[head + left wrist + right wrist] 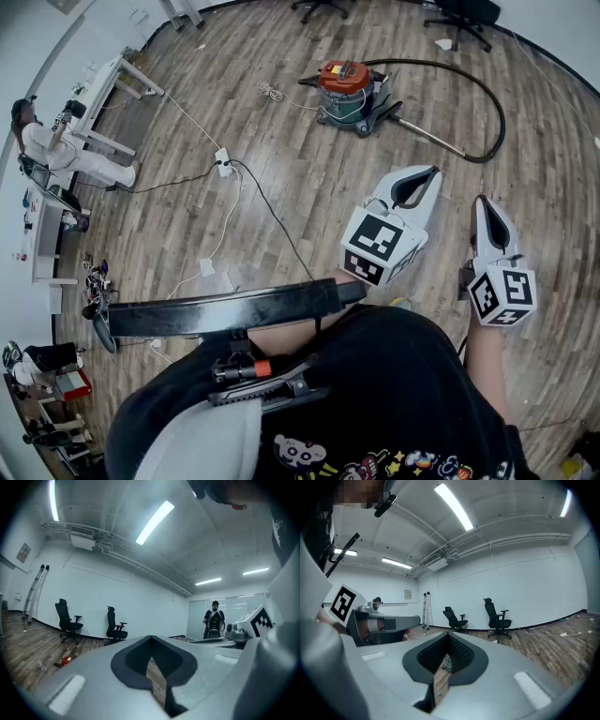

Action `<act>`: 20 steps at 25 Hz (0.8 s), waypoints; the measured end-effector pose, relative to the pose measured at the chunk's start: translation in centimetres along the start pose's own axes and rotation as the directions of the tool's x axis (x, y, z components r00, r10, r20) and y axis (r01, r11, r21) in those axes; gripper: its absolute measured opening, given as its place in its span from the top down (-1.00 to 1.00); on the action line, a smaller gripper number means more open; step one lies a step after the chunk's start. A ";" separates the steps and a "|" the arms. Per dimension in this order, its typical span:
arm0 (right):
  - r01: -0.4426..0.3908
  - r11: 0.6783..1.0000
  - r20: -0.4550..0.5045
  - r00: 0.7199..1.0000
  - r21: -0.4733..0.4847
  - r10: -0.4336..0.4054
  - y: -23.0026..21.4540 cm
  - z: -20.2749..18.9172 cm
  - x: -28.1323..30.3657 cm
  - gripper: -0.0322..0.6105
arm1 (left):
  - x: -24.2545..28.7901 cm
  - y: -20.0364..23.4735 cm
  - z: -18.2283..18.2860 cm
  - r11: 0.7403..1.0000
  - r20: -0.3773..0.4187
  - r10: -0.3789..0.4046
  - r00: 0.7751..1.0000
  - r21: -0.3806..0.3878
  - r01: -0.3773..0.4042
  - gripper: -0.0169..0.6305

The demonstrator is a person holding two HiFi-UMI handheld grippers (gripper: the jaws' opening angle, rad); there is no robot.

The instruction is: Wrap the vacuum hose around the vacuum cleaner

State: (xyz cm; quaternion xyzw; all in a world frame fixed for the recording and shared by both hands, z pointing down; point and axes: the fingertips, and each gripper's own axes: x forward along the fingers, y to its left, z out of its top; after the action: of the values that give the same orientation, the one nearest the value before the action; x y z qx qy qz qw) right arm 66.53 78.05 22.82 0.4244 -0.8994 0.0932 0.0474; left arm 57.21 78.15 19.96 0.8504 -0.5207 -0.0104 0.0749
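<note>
Vacuum hose [480, 84] on floor [281, 141], far from closed fingers [422, 214]

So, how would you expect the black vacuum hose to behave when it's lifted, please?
The vacuum hose lies in a loose curve, so it is probably floppy and will sag. Its straight end section looks rigid and may swing.

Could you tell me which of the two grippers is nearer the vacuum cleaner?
The left gripper: it reaches further toward the red-lidded vacuum cleaner, while the right gripper sits further back.
</note>
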 end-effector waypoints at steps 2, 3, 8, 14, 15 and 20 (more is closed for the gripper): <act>0.003 1.000 0.003 1.000 0.001 -0.003 -0.1 -0.1 -0.1 0.84 | -0.1 -0.1 -0.1 1.000 0.001 0.000 1.000 0.000 0.000 0.94; 0.005 1.000 0.005 1.000 0.002 -0.005 -0.1 -0.2 -0.2 0.84 | -0.1 -0.2 -0.2 1.000 0.001 0.001 1.000 0.002 -0.001 0.94; 0.009 1.000 0.028 1.000 0.012 -0.009 -0.2 0.4 -0.2 0.84 | -0.2 -0.5 0.2 1.000 0.000 0.001 1.000 -0.005 -0.001 0.94; 0.023 0.999 0.046 0.999 0.025 -0.024 -0.4 0.3 -1.1 0.83 | -0.4 -1.4 0.1 1.000 0.002 -0.011 1.000 -0.015 0.011 0.94; 0.024 0.999 0.048 0.999 0.025 -0.026 -0.5 0.1 -1.2 0.84 | -0.3 -1.5 -0.1 1.000 0.002 -0.013 1.000 -0.015 0.013 0.94; 0.010 1.000 0.048 0.999 0.015 -0.010 -0.9 -0.9 -1.3 0.83 | -0.1 -1.7 -1.0 1.000 0.002 0.001 1.000 -0.017 -0.001 0.94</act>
State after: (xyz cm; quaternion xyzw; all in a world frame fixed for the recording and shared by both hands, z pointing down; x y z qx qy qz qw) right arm 68.03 78.65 23.62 0.4313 -0.8974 0.0895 0.0232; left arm 58.74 79.06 20.71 0.8494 -0.5212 -0.0158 0.0815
